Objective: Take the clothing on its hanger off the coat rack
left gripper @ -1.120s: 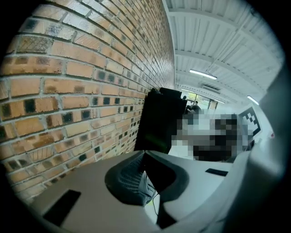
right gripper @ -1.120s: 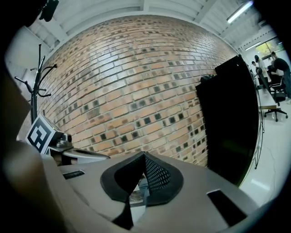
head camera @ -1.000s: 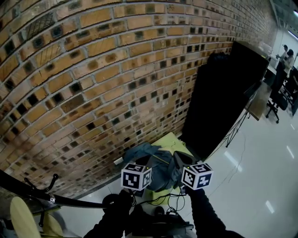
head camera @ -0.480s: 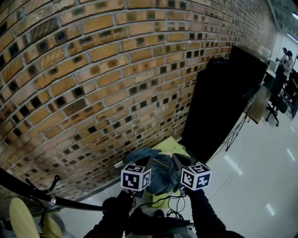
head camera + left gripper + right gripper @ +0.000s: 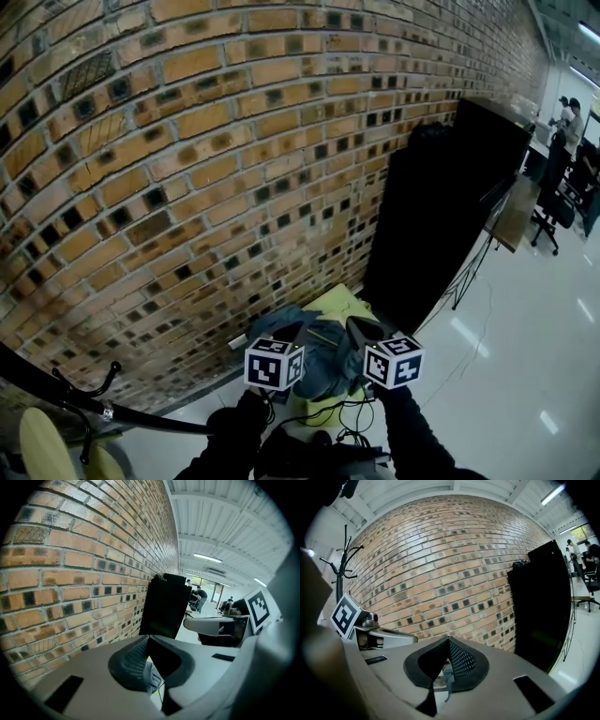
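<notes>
An orange-brown brick wall [image 5: 216, 178] fills the left and centre of the head view, and a tall black flat panel [image 5: 441, 216] stands against it at the right; beyond the panel a glossy pale floor [image 5: 511, 375] opens out wide toward distant people [image 5: 567, 112] and a black office chair [image 5: 553, 202]; the black metal coat rack [image 5: 56, 394] slants across the lower-left corner with its hooks bare, well apart from both tools; the left gripper [image 5: 284, 334] and the right gripper [image 5: 364, 328] hang side by side, near each other, above a yellow-green flat surface [image 5: 342, 302] just beside the foot of the wall; on that surface lies the crumpled blue-grey garment [image 5: 323, 356], off the rack; a thin pale line across it may be its hanger, though that is too small to tell; in its own view the left gripper [image 5: 147, 638] is clenched tip to tip on itself, a scrap of the cloth showing below through the loop behind the tips; the right gripper [image 5: 449, 640] is likewise clenched on itself; a pale yellowish round shape [image 5: 37, 445] is cut off at the bottom-left edge and hard to make out.
</notes>
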`<control>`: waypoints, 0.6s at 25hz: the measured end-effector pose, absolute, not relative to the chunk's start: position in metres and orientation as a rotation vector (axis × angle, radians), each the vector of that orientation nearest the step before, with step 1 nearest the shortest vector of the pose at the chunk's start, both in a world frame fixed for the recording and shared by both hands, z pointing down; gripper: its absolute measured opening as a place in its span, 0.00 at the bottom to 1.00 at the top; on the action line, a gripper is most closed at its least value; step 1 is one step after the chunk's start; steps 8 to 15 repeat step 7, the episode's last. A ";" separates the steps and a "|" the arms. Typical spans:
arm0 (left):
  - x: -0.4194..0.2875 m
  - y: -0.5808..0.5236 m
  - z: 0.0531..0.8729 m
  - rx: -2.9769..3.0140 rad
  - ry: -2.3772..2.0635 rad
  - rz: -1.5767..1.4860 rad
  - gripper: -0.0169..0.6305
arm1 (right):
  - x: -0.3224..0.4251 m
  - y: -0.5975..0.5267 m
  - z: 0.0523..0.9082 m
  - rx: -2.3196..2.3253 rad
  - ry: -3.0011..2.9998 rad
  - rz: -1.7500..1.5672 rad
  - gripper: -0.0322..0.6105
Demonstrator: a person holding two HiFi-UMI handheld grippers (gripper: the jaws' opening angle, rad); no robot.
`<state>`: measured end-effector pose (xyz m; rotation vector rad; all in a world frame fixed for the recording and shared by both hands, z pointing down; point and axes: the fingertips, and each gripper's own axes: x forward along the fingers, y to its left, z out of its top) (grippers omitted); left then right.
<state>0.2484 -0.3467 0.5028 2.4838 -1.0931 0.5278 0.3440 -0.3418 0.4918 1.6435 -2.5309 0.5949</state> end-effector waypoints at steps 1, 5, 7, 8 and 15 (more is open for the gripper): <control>0.249 -0.346 0.502 2.486 -1.093 0.526 0.00 | 0.344 -0.341 0.491 1.644 -2.533 0.593 0.03; 0.248 -0.342 0.501 2.486 -1.090 0.522 0.00 | 0.342 -0.337 0.490 1.642 -2.532 0.595 0.03; 0.246 -0.341 0.501 2.484 -1.090 0.520 0.00 | 0.340 -0.335 0.490 1.638 -2.532 0.597 0.03; 0.246 -0.341 0.501 2.484 -1.090 0.520 0.00 | 0.340 -0.335 0.490 1.638 -2.532 0.597 0.03; 0.246 -0.341 0.501 2.484 -1.090 0.520 0.00 | 0.340 -0.335 0.490 1.638 -2.532 0.597 0.03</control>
